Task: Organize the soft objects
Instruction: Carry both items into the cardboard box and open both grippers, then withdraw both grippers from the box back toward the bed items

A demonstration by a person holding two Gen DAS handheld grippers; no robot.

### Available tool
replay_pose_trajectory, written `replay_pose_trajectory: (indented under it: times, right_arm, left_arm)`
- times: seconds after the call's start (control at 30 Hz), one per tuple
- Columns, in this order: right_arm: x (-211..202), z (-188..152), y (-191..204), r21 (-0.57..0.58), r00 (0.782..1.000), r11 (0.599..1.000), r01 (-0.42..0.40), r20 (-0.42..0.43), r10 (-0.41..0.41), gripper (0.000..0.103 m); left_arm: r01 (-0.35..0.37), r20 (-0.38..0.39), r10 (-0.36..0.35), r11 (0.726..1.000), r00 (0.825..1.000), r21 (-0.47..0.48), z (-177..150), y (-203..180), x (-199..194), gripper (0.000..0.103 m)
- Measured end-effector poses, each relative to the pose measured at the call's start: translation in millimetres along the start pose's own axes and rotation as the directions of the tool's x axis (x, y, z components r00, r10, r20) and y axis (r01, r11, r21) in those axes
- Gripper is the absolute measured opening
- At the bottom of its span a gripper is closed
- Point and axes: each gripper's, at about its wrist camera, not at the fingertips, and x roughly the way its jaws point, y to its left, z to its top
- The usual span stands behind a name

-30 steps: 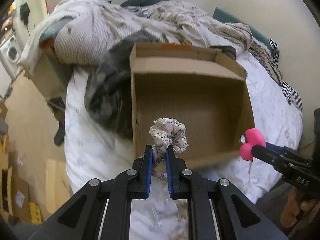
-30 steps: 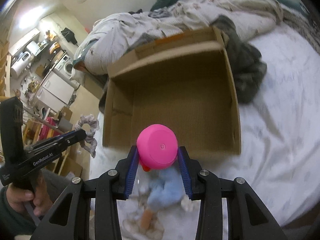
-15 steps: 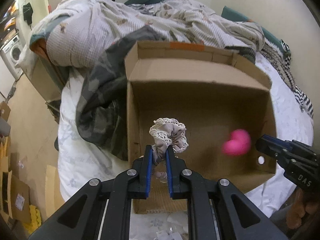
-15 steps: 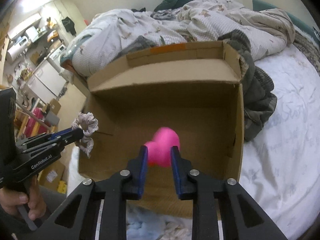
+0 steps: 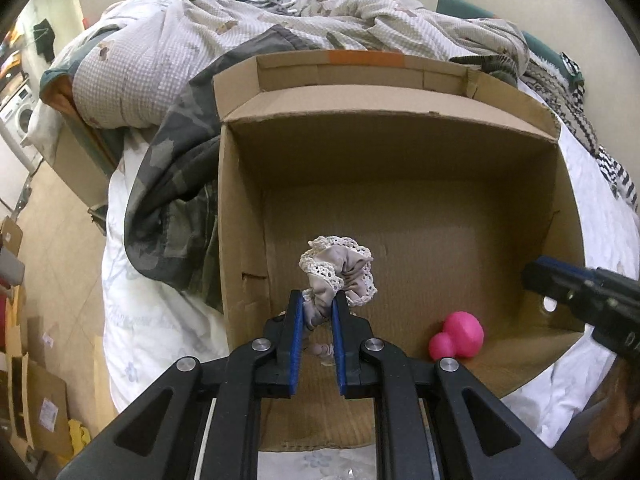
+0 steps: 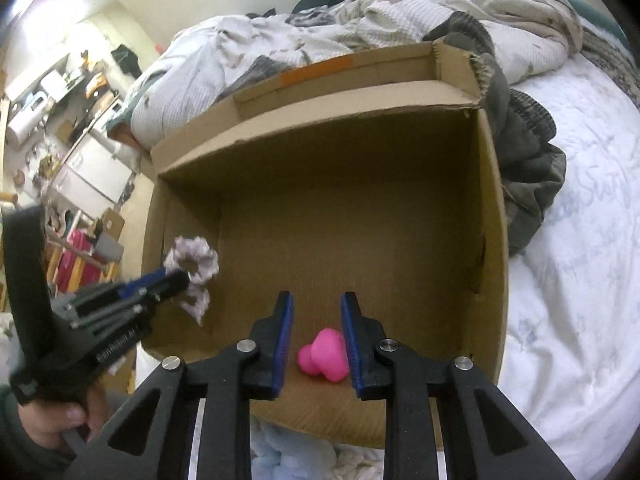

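On the bed: a cardboard box [image 5: 400, 208] sits open on a white sheet [image 6: 580, 280], its mouth facing me.
Box surroundings: a rumpled quilt [image 5: 200, 48] is heaped behind it; a dark camouflage cloth [image 5: 172, 208] lies against its side wall, to the left in my left view.
Left gripper [image 5: 316, 316]: my blue pads are nearly together, pinching a scrunchie [image 5: 340, 272].
Scrunchie: beige fabric with a cream lace edge; it stands up out of my pads, above the box floor near the box's left wall. In the right view it shows at the left wall [image 6: 192, 268], off the floor.
Right gripper [image 6: 316, 336]: my pads stand a little apart with nothing pressed between them. The jaws have just been closing, though empty.
Pink toy [image 6: 326, 356]: a soft bright pink shape with two rounded lobes, lying on the box floor by the near edge. In the right view it shows through the gap between my pads, beyond them. In the left view it lies toward the box's right corner [image 5: 458, 340].
Left hand [image 6: 60, 420]: wrapped round the left gripper's handle, low at the left of the right view.
Near the box front: pale blue fabric [image 6: 280, 456] lies on the sheet just outside.
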Motion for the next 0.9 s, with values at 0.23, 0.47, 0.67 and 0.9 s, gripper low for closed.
replay_pose_trajectory:
  times: [0.23, 0.47, 0.67, 0.9]
  right_arm:
    - [-8, 0, -6, 0.044, 0.999, 0.999, -0.028, 0.031, 0.027, 0.069]
    - [-14, 0, -1, 0.032, 0.998, 0.998, -0.049, 0.050, 0.047, 0.081]
    - [-22, 0, 6, 0.016, 0.997, 0.998, -0.053, 0.062, 0.051, 0.092]
    - [-45, -2, 12, 0.012, 0.996, 0.999, -0.051, 0.068, 0.050, 0.092]
  left_arm:
    - [0.012, 0.004, -0.012, 1.000, 1.000, 0.001, -1, -4, -2, 0.052]
    - [0.009, 0.048, -0.010, 1.000, 0.999, 0.022, -5, -9, -15, 0.069]
    - [-0.007, 0.040, 0.007, 1.000, 0.999, -0.005, -7, -2, -26, 0.069]
    - [-0.027, 0.073, 0.031, 0.998, 0.997, -0.050, -11, 6, -60, 0.069]
